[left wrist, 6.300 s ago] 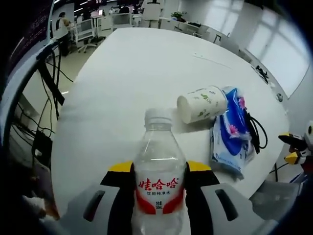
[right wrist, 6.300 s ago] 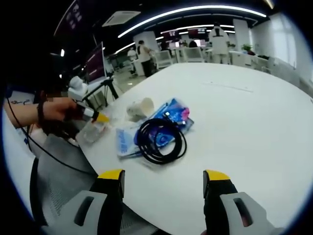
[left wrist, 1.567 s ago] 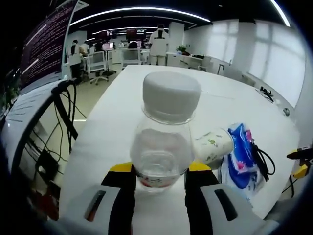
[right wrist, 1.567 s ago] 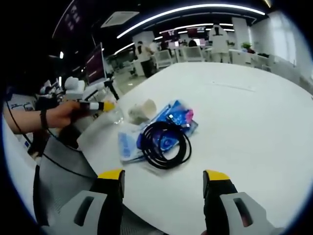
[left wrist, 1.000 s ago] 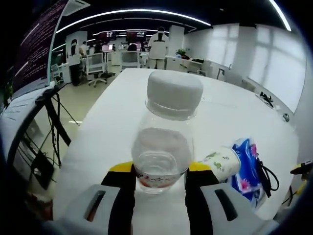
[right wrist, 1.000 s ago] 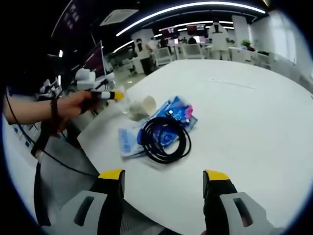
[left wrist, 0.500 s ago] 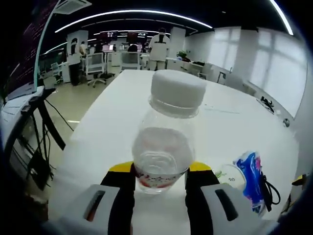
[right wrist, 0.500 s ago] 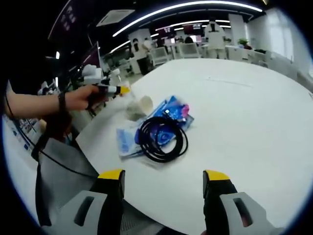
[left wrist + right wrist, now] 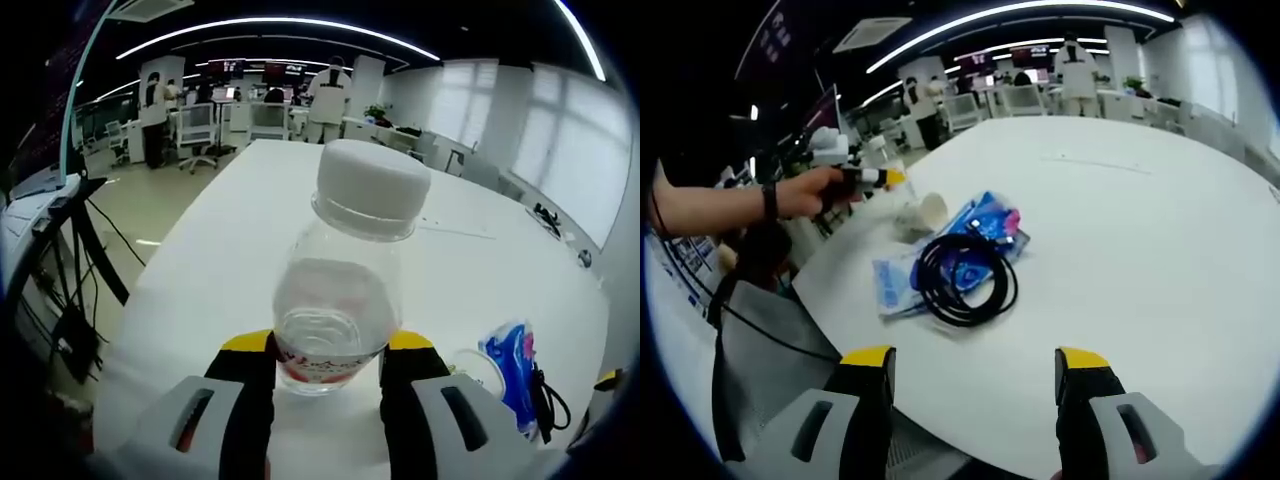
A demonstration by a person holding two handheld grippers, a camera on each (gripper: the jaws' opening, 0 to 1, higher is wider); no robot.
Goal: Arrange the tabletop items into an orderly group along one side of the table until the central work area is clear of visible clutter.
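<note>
In the left gripper view the left gripper (image 9: 326, 375) pinches a clear water bottle (image 9: 340, 290) by its lower body, just above the red label, the white cap tilted toward the camera and the bottle held above the white table (image 9: 250, 250). Just beyond and to the right lie a paper cup (image 9: 470, 365) on its side and a blue wipes pack (image 9: 515, 365), near the table's edge. In the right gripper view the right gripper (image 9: 975, 400) has its jaws spread with nothing between them, hanging over the near edge; past it a black coiled cable (image 9: 962, 278) lies on the blue pack, with the cup just behind and the person's hand carrying the other gripper beyond. The step in hand looks like carrying the bottle to a place in the group; the next move likely calls for lowering it upright beside the cup, then letting go without tipping it. Against the frame six seconds back, the bottle has been lifted and tilted, and the left gripper view now looks further along the table, so the cup and pack sit lower right.
</note>
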